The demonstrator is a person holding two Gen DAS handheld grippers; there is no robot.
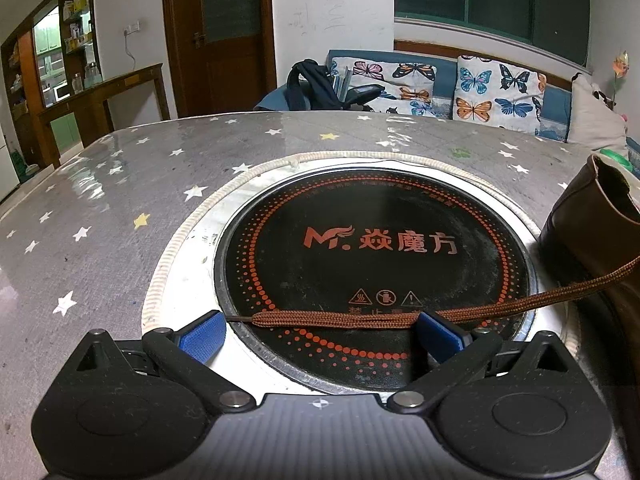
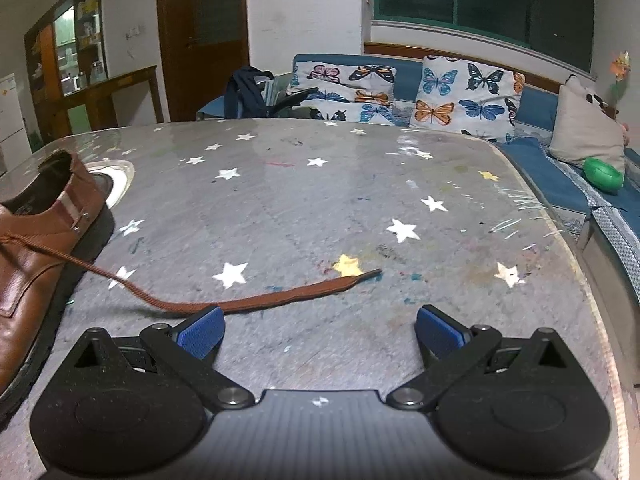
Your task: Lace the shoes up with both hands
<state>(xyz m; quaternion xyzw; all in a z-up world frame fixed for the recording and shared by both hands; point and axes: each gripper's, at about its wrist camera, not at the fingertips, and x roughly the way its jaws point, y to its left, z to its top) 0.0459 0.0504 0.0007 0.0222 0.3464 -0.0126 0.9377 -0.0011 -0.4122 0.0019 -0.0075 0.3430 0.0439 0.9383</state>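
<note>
A brown leather shoe point(image 1: 592, 224) stands at the right edge of the left wrist view and fills the left edge of the right wrist view as shoe point(image 2: 36, 248). One brown lace end point(image 1: 340, 318) runs from it across the black cooktop and lies between the spread blue pads of my left gripper point(image 1: 320, 334), which is open. The other lace end point(image 2: 288, 294) trails right over the star-patterned cloth, passing just ahead of the left pad of my right gripper point(image 2: 320, 332), also open with nothing between its fingers.
A round black induction cooktop point(image 1: 376, 256) is set into the table point(image 2: 360, 200), ringed by a pale cord. The table's right edge point(image 2: 560, 216) drops toward a blue sofa with butterfly cushions point(image 2: 468, 96) and a green object point(image 2: 604, 174).
</note>
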